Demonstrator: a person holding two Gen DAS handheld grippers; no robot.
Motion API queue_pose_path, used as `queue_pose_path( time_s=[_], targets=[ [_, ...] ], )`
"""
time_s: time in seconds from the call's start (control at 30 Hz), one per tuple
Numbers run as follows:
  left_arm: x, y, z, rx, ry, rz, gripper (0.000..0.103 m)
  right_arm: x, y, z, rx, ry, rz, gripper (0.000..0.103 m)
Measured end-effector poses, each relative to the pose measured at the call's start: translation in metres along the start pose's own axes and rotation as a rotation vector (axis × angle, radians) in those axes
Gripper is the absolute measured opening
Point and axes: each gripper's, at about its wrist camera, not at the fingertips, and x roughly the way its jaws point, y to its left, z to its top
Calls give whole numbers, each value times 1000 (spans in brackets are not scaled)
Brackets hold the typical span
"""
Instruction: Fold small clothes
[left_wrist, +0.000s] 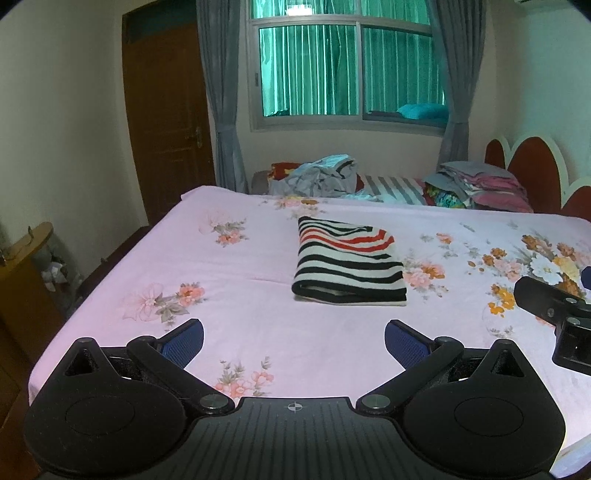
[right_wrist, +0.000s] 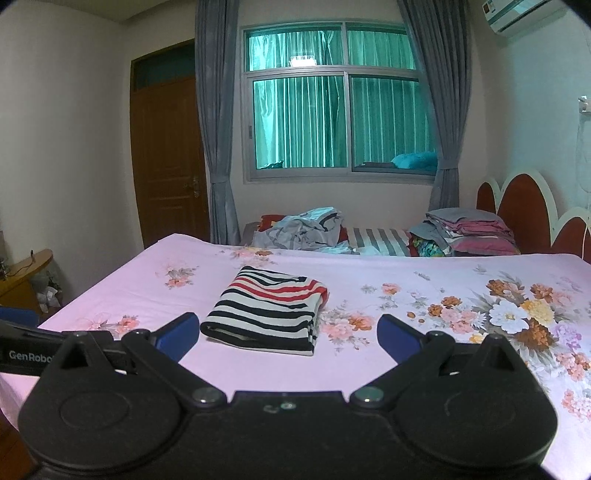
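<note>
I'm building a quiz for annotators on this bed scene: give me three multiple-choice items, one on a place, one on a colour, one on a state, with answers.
1. Where does the striped garment lie?
A. On the pink floral sheet, ahead of both grippers
B. On the stack of folded clothes by the headboard
C. Between the left gripper's fingers

2. Besides black and white, which stripe colour does it show?
A. Green
B. Red
C. Yellow

3. How do the left gripper and right gripper stand?
A. Both shut on cloth
B. Left open, right shut
C. Both open, holding nothing

Answers: 1 A, it rests folded on the sheet, apart from both grippers. 2 B, red bands cross its far part. 3 C, each pair of blue pads is spread wide with only sheet between.
</note>
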Motion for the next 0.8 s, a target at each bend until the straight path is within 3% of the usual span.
queue_pose_path(
  time_s=[0.8],
  targets=[
    [-9, -5, 1, -10, -7, 10, 103, -6, -4, -5, 15, 6, 13, 103]
  ],
)
